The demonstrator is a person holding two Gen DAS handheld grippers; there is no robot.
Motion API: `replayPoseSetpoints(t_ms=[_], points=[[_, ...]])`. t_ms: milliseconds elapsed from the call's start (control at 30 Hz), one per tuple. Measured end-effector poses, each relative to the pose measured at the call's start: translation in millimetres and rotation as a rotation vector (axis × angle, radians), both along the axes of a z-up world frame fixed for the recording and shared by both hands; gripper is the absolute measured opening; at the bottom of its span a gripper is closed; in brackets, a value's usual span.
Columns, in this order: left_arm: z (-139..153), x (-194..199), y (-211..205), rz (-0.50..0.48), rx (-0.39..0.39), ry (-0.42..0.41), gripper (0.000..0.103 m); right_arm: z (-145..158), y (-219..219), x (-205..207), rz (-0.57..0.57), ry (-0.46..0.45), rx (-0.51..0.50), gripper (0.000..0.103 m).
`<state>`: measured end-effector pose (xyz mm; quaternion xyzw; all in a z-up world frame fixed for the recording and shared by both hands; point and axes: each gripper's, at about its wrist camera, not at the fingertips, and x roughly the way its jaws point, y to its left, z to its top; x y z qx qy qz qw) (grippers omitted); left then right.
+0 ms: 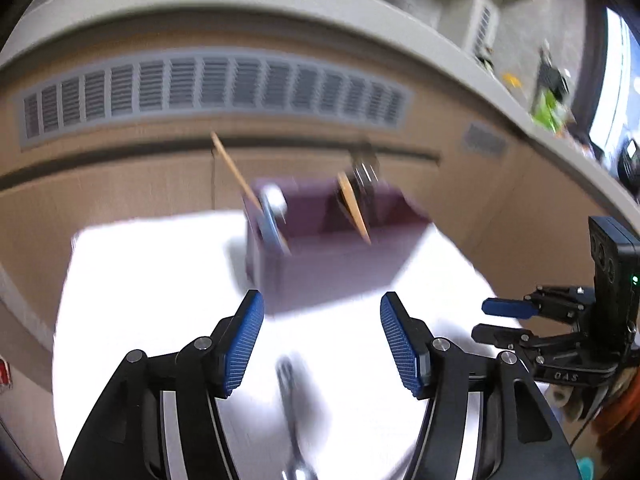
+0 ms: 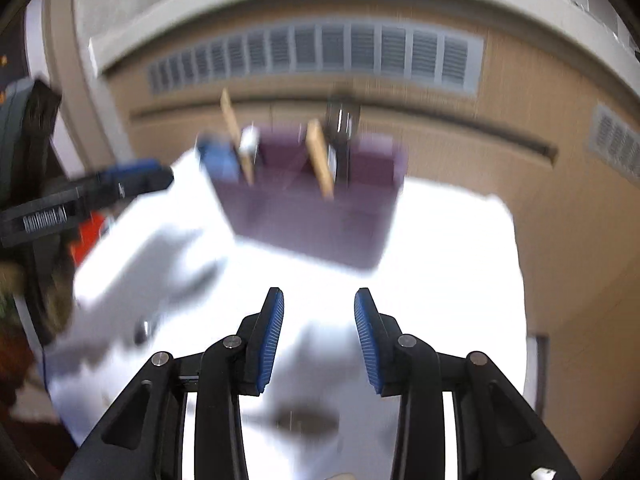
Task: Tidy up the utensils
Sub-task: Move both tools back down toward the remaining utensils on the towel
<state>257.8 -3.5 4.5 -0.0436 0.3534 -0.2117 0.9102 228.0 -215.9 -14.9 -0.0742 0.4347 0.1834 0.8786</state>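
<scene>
We hold our left gripper (image 1: 322, 340) and right gripper (image 2: 319, 340) low over the white table (image 1: 160, 300), both with fingers spread and gripping nothing. Ahead stands a purple utensil holder (image 1: 332, 264) holding wooden utensils (image 1: 354, 208) and blurred dark metal ones. A blurred metal utensil (image 1: 290, 404) lies on the table between our left fingers.

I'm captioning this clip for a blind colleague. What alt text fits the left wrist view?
Blurred fisheye view: the left tongs hang open and empty above a white table, facing a purple utensil holder with wooden utensils standing in it. A metal utensil lies on the table between the fingers, and the right tongs show at the right edge.
</scene>
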Motion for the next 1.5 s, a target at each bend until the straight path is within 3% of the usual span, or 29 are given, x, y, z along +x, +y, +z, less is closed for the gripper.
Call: replayPoseSetpoints(t_ms=[233,333,467,633,733,867,1100,1267,1400,1500], points=[[-50,-73,-26,-0.175,0.070,0.133,0.061,-58,-17,-64,-0.073,0.178,0.016,0.034],[-64,-95,-37,-0.249,0.100,0.173,0.061,-60,-19,-75,-0.090,0.130,0.007,0.034],[-72,-114,-55,-0.338,0.169,0.194,0.061,-59,-25,-69,-0.115,0.091,-0.047,0.015],[-76,-135,-70,-0.440,0.278,0.167,0.061,-56,-29,-63,-0.114,0.101,-0.036,0.014],[-81,-134,-77,-0.449,0.336,0.159,0.061,-55,-30,-60,-0.101,0.104,-0.014,0.017],[-83,-117,-73,-0.382,0.330,0.162,0.061,-48,-34,-58,-0.114,0.076,0.013,0.023],[-87,-60,-53,-0.146,0.313,0.165,0.061,-39,-30,-57,-0.099,0.050,0.026,0.025],[-85,-35,-17,0.034,0.202,0.196,0.061,-48,-11,-53,-0.048,0.113,0.087,0.026],[-79,-35,12,0.102,0.093,0.216,0.061,-57,3,-37,-0.040,0.195,0.164,0.028],[-70,-39,40,0.171,0.039,0.198,0.061,-60,11,-17,-0.071,0.194,0.162,0.029]])
